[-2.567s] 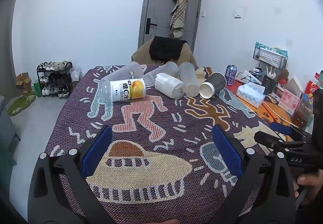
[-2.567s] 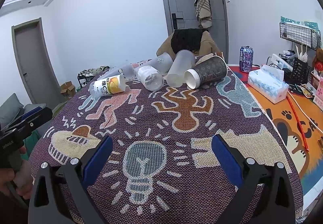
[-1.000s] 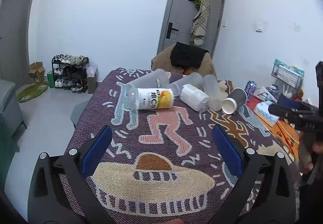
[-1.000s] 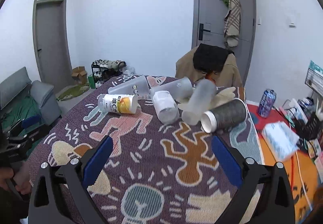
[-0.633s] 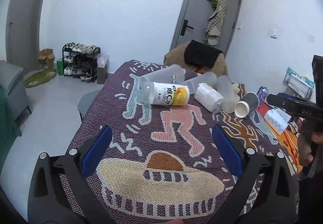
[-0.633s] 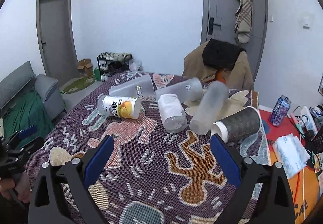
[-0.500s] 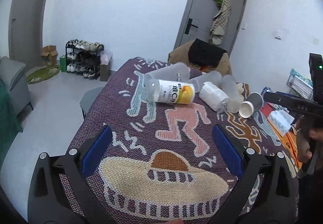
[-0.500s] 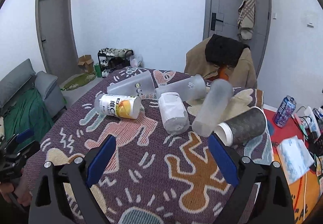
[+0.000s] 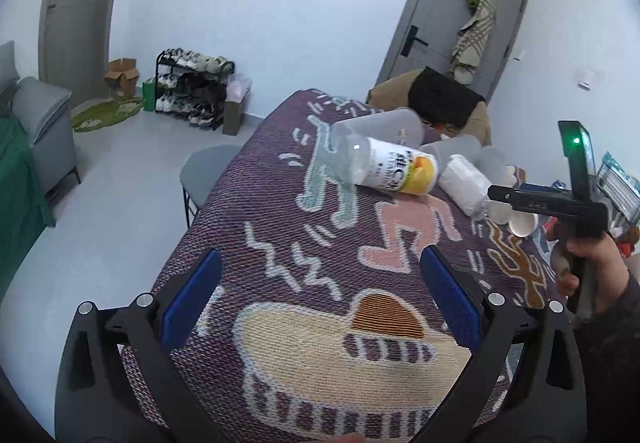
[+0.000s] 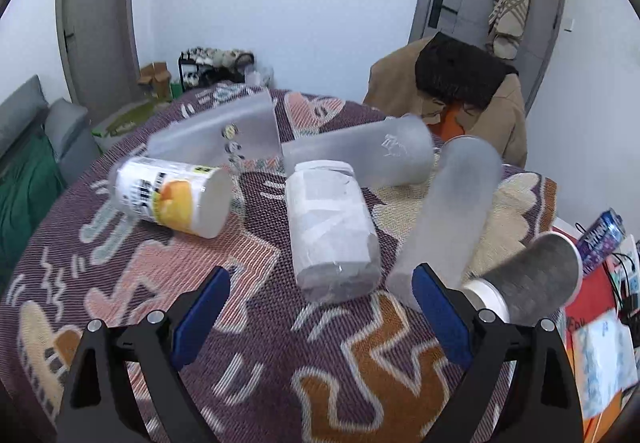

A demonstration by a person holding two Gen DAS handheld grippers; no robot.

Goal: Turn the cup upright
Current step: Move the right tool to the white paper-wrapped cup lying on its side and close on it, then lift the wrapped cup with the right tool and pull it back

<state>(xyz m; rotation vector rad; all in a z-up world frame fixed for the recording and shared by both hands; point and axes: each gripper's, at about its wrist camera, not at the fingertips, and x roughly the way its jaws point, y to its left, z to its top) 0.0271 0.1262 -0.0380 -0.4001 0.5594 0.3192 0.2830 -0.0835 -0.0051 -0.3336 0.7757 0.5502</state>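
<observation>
We count six cups on their sides on the table (image 10: 248, 363): wrapped white cup (image 10: 332, 227) lies centre, contents unseen. Left tongs (image 9: 320, 307) and right tongs (image 10: 320, 319): spread wide, holding nothing.

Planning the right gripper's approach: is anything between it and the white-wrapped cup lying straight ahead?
Nothing visible. The right gripper is open, and only bare tablecloth lies before the white-wrapped cup. The frosted cup lies beside it, to the right.
</observation>
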